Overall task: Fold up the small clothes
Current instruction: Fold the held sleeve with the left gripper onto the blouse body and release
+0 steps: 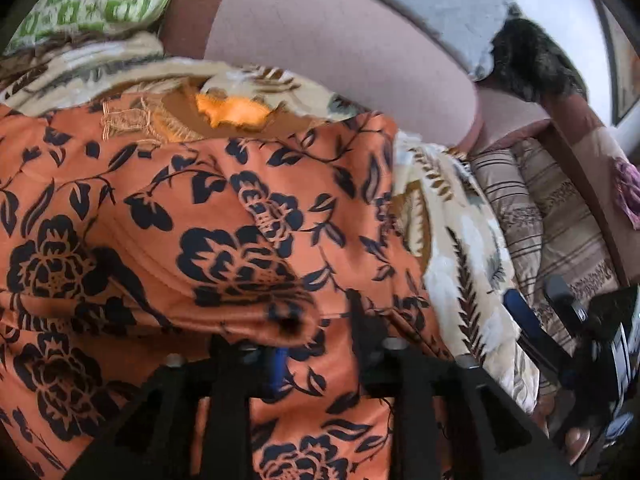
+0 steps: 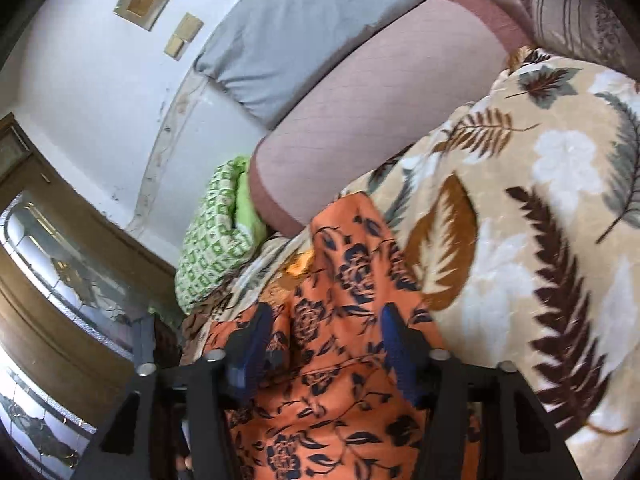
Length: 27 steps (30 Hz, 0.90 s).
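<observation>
An orange garment with a black flower print (image 1: 208, 208) lies spread on a beige leaf-patterned blanket (image 1: 460, 240). Its neckline with embroidery and a bright orange lining (image 1: 232, 110) shows at the far edge. My left gripper (image 1: 316, 312) hovers low over it with its jaws apart. A raised fold of the cloth covers the left fingertip, and a blue pad (image 1: 276, 368) shows beneath. In the right wrist view my right gripper (image 2: 326, 316) stands wide open over the same garment (image 2: 336, 380), its blue pads either side of the cloth. The right gripper (image 1: 536, 300) also shows in the left wrist view, at the garment's right.
The blanket (image 2: 520, 200) covers a sofa with a pinkish backrest (image 1: 320, 40). A green patterned pillow (image 1: 92, 4) lies at the far left, striped cushions (image 1: 540, 220) at the right, a grey cushion (image 2: 300, 40) and a dark furry item (image 1: 528, 60) on top. A glazed wooden door (image 2: 60, 240) stands beside.
</observation>
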Motion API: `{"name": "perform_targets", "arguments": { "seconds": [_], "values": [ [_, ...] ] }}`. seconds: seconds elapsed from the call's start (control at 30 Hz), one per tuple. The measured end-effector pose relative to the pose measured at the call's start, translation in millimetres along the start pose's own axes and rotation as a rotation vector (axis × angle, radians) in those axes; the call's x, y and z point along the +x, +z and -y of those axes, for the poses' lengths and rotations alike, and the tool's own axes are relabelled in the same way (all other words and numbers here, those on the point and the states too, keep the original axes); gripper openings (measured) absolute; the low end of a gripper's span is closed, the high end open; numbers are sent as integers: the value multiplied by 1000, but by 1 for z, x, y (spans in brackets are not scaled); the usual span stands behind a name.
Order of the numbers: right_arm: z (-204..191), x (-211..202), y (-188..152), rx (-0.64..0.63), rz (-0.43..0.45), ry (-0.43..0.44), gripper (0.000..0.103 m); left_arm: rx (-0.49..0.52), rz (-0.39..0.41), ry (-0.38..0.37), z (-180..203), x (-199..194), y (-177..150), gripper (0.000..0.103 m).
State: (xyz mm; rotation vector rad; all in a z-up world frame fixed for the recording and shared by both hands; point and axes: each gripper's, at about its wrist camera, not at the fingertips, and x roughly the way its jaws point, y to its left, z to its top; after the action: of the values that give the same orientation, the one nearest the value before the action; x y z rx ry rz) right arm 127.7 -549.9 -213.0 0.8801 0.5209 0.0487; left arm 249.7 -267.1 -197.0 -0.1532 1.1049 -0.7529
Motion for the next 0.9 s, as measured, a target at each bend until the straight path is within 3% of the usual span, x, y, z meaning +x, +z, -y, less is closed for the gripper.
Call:
{"name": "perform_targets", "arguments": {
  "seconds": [0.03,0.07,0.2,0.37,0.43,0.57,0.67,0.9],
  "values": [
    [1,0,0,1,1,0,67,18,33,7,4,-12,-5,58],
    [1,1,1,4,0,5,67,29,50,15,7,-19,-9,63],
    [-8,11,-2,5,-20,24,68,96,116,45,16,-64,-21,66],
    [-30,23,-23,-75,-51,45,68,134,159,185,19,-126,-40,70],
    [-34,22,-35,-70,-50,50,68,174,174,260,20,-157,-54,75],
    [-54,9,-64,-71,-56,48,68,292,200,495,15,-212,-82,76],
    [-81,-9,-82,-112,-80,57,68,268,229,576,-2,-256,-97,76],
    [-163,-66,-92,-237,-55,59,68,158,323,598,-25,-339,-133,80]
  ]
}}
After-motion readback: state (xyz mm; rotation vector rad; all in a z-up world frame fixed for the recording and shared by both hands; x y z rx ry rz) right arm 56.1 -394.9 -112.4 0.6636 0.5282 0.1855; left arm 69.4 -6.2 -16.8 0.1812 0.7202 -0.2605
